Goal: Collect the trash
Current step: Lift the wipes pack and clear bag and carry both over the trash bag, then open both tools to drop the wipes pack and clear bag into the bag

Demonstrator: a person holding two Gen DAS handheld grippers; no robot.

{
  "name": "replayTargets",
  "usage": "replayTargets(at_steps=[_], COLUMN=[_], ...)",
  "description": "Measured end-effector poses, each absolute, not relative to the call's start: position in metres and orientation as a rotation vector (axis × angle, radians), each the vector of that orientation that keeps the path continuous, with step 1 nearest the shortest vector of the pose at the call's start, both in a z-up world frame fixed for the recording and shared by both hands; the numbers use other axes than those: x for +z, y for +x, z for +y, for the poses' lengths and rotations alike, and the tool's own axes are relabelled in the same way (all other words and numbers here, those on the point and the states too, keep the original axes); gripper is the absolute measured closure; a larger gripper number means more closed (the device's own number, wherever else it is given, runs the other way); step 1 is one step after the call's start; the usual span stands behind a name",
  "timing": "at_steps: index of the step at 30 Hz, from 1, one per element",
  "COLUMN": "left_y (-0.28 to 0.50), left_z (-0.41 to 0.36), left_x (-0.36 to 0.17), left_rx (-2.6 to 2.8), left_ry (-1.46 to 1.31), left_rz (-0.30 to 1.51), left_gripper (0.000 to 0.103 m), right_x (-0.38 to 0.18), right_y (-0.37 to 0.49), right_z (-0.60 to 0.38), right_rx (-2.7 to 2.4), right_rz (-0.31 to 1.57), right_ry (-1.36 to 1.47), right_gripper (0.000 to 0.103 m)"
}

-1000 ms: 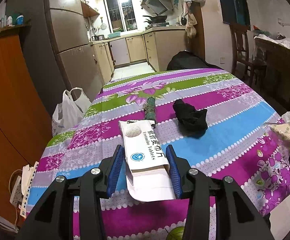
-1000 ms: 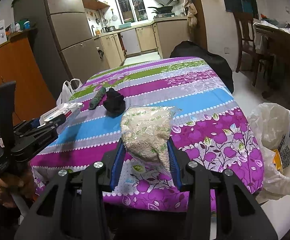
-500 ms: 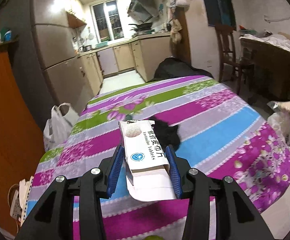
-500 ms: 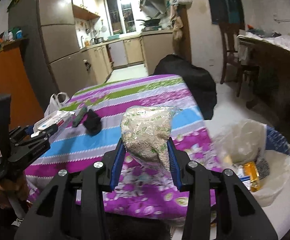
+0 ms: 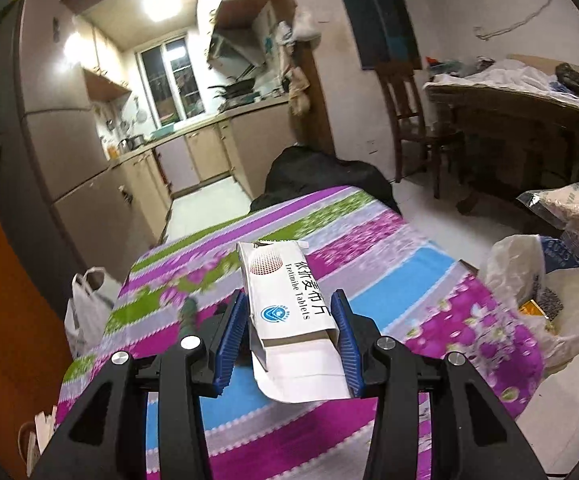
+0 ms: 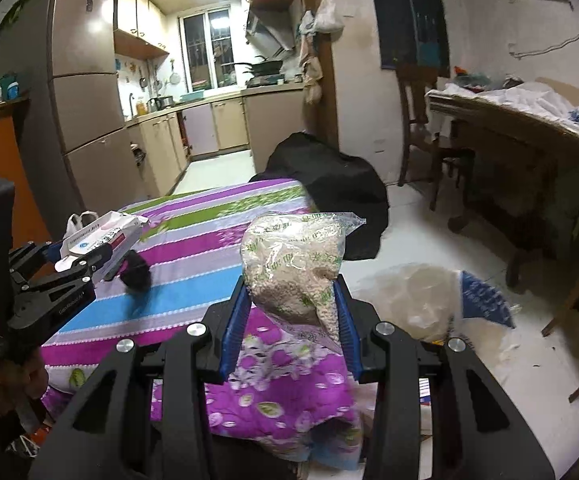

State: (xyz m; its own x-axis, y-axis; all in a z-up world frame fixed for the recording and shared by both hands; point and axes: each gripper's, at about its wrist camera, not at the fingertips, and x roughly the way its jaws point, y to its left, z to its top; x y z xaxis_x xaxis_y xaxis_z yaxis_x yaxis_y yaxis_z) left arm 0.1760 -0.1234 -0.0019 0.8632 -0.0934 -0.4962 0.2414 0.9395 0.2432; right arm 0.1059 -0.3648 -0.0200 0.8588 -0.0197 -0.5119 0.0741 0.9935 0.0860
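Observation:
My left gripper (image 5: 291,332) is shut on a white tablet box (image 5: 285,296) with its flap hanging open, held above the striped tablecloth (image 5: 369,240). It also shows in the right wrist view (image 6: 89,260) with the box (image 6: 101,234). My right gripper (image 6: 291,320) is shut on a clear plastic bag of pale grains (image 6: 293,264), past the table's right edge. That bag also shows in the left wrist view (image 5: 569,208). A white trash bag (image 5: 549,312) stands open on the floor right of the table, and shows in the right wrist view (image 6: 429,300) too.
A black crumpled item (image 6: 137,274) and a dark green rolled item (image 5: 188,312) lie on the table. A white plastic bag (image 5: 85,308) hangs left of the table. A black bag (image 6: 329,184) sits beyond its far end. A wooden chair (image 6: 421,120) and a cluttered table (image 6: 529,120) stand to the right.
Both grippers have swung right and tilted up with their loads. The floor trash bag has come into view at the right of both views, closer to my right gripper.

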Motion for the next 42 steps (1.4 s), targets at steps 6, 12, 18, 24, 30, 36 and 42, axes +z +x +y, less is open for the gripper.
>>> replayTargets(at_steps=[6,12,18,24,30,36,42], left_y=[0.170,0.164,0.161,0.159,0.160,0.182,0.207], left_z=[-0.157,-0.188,-0.226,-0.273,-0.320,-0.359,-0.396], left_x=[0.006,0.013,0.018,0.016,0.006,-0.002,0.001], left_rx=[-0.233,-0.282,-0.345,-0.438,-0.508,-0.590,-0.674], left_ry=[0.340,0.372,0.399,0.408,0.446,0.492,0.487], left_rz=[0.472,0.442,0.430,0.449,0.465,0.502,0.558], left_gripper=[0.058,0.058,0.058,0.058,0.058,0.058,0.058], right_x=[-0.011,-0.003,0.000,0.002,-0.002,0.000,0.007], right_y=[0.097,0.089,0.083,0.076,0.080,0.092,0.105], right_z=[-0.381,-0.401,-0.426,-0.446,-0.461,-0.491,-0.520], right_rx=[-0.096,-0.136,-0.197,-0.247,-0.278,-0.321,-0.324], right_rz=[0.519,0.515,0.530,0.541,0.593,0.678,0.771], right_ry=[0.068,0.034,0.008,-0.024,-0.078,-0.095,-0.061], right_gripper=[0.064,0.064,0.064,0.064,0.064,0.064,0.064])
